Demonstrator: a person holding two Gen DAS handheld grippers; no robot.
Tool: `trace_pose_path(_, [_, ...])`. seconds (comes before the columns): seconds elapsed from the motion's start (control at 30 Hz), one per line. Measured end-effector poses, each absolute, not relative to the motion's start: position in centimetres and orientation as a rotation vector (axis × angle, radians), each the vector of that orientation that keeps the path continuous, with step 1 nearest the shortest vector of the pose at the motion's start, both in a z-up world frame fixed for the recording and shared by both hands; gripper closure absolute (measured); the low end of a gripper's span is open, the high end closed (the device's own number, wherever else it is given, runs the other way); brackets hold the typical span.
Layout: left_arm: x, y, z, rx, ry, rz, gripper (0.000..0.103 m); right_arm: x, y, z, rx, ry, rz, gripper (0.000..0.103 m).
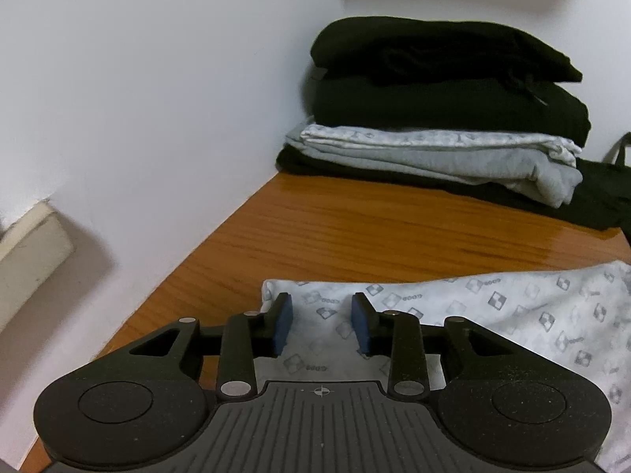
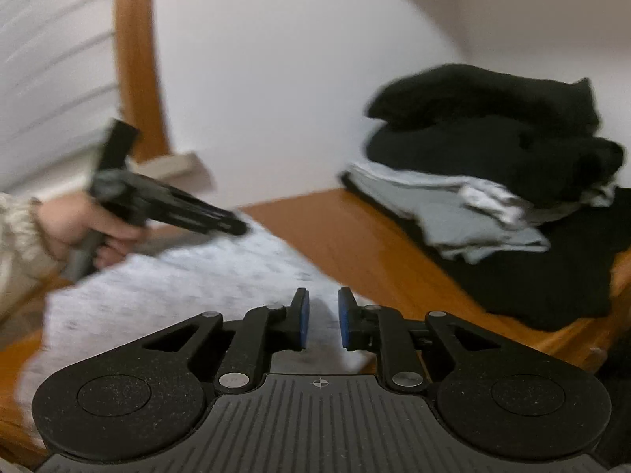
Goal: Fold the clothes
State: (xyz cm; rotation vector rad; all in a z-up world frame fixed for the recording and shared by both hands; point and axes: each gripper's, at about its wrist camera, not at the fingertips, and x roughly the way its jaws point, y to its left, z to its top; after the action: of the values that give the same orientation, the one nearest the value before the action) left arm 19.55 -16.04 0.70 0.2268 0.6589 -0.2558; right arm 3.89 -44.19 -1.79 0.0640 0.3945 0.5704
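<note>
The left tool point(image 1: 322, 323) hangs tilted down over the near-left corner of the white patterned garment point(image 1: 493, 315), its blue pads spread apart with cloth showing between them but not pinched. In the right wrist view the same tool point(image 2: 236, 228) points down toward the cloth's far edge, gripped by a hand point(image 2: 79, 232) whose cream knitted sleeve point(image 2: 15, 236) enters from the left.

The right tool point(image 2: 321, 321) sits lower, nearly level, over the garment's near edge point(image 2: 197, 287); its pads stand a narrow gap apart and press on nothing.

The garment lies flat on the wooden counter point(image 1: 355, 228), its left corner close to the counter's left edge, which runs along a white wall point(image 1: 157, 98). A bare strip of counter separates the garment from the stack of folded clothes point(image 1: 434, 118) at the back: black items on top, grey and white in the middle, a black piece underneath spreading to the right point(image 2: 532, 276). A wooden frame point(image 2: 134, 59) rises at the upper left in the right view.
</note>
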Motion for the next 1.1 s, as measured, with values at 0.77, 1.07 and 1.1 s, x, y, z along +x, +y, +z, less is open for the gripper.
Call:
trace_pose_path(0.77, [9.7, -9.0, 0.3, 0.155, 0.636, -0.358, 0.054, 0.7, -39.1, -2.9, -0.105, 0.373, 0.609, 0.077])
trace_pose_path(1.07, [9.7, -7.5, 1.4, 0.106, 0.624, -0.362, 0.039, 0.2, -38.0, -2.1, -0.152, 0.385, 0.53, 0.062])
trace_pose_path(1.1, [9.7, -7.2, 1.5, 0.102, 0.619, -0.365, 0.037, 0.1, -38.0, -2.0, -0.152, 0.385, 0.517, 0.053])
